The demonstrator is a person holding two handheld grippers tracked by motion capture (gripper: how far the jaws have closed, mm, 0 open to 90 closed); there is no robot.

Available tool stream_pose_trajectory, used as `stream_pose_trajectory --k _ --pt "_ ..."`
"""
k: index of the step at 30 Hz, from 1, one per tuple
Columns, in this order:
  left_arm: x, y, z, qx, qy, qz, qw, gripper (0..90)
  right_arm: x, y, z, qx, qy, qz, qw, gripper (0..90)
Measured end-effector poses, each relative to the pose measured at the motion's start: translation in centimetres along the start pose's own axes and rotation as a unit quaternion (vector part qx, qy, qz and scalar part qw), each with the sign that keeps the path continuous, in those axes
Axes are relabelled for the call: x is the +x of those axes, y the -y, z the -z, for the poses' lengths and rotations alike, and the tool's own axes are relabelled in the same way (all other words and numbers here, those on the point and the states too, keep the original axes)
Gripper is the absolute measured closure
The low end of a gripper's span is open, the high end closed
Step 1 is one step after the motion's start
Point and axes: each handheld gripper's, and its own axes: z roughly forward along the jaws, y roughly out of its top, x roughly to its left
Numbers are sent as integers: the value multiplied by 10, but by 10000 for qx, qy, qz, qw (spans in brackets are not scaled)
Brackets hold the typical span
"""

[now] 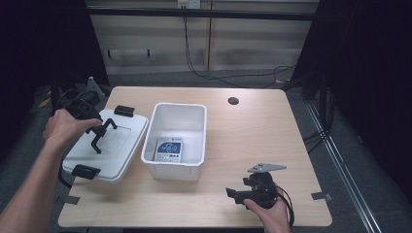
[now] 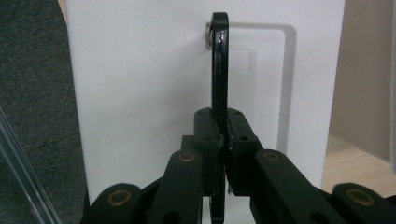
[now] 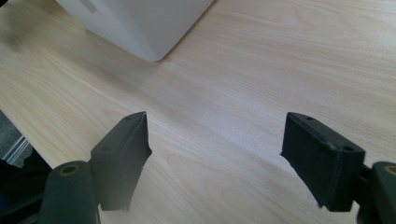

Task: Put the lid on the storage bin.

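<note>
Two claws working: left claw (image 1: 99, 133) clenching black handle (image 2: 219, 70) of white lid (image 1: 121, 141), handle's long axis running straight ahead; open bin (image 1: 197, 167) sitting just right; right claw (image 3: 215, 158) released, resting apart on worktop (image 1: 257, 131).

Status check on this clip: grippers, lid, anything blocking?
Left gripper shut on the lid's black handle. Right gripper open over bare table. White lid beside the open bin. Nothing in the way.

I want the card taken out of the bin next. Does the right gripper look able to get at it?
Probably yes: the bin is uncovered, the card lies exposed on its floor, and the right gripper is open, with bare table between.
</note>
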Motion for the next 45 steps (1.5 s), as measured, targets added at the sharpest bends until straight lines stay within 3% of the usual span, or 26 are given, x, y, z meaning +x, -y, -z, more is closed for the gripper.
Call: stream_pose_trajectory --k 9,13,16,21,28,39,43,45 --pt "2 2 19 -208 -4 44 9998 849 0 0 -1 16 -11 1 10000 228" --pt "2 3 23 -213 20 107 9997 849 0 0 -1 17 -7 2 10000 228" --pt "1 2 26 -189 -8 38 9998 849 0 0 -1 16 -12 4 10000 228" --pt "-3 1 29 -171 -12 -78 9998 850 0 0 -1 16 -23 0 10000 228" --pt "-8 2 41 -375 -76 0 9993 850 0 0 -1 3 -26 29 10000 228" --pt "-17 -1 50 -368 -104 -100 9992 850 1 0 -1 10 -26 27 10000 228" --pt "-24 -4 55 -438 -124 -48 9990 850 1 0 -1 3 -31 57 10000 228" --pt "-28 -5 55 -439 -51 -52 9990 850 1 0 -1 16 -53 38 10000 226"
